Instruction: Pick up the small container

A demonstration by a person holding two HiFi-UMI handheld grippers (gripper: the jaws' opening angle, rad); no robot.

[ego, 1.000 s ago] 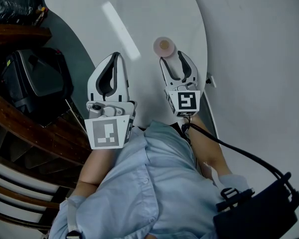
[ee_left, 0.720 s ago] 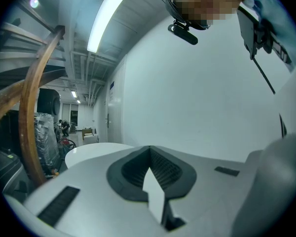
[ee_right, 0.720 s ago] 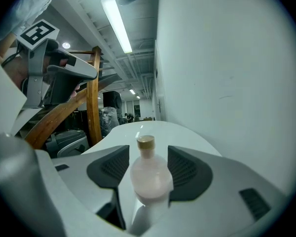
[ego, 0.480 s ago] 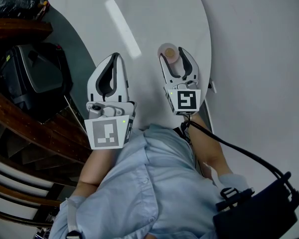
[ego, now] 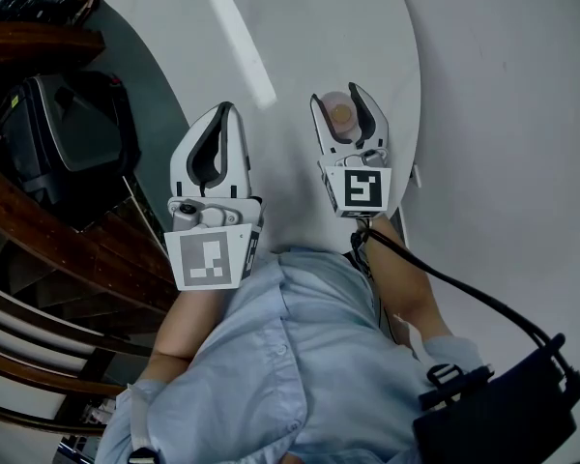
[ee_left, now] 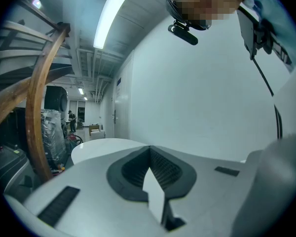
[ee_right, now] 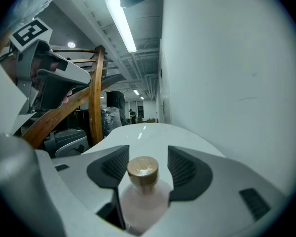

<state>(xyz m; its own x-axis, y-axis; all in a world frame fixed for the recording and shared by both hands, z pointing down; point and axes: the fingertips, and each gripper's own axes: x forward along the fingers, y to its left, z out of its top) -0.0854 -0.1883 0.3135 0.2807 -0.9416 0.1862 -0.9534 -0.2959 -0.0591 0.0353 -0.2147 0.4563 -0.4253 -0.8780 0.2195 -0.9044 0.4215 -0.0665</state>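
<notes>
Small pale-pink container with tan cap (ego: 340, 114) near right edge of white round table (ego: 300, 27), standing between spread jaws of right gripper (ego: 337, 98). Left gripper (ego: 225, 109) jaws pressed together, empty, by left edge.

small pale-pink container (ee_right: 143, 201), cork stopper (ee_right: 142, 171), upright between parted jaws of right gripper (ee_right: 147, 153), white table (ee_right: 153, 132) beyond, wooden rail (ee_right: 94, 98) at left

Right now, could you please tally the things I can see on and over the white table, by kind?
grippers: 2, the left gripper shut and the right gripper open around the container
small container: 1
table: 1
total: 4
</notes>
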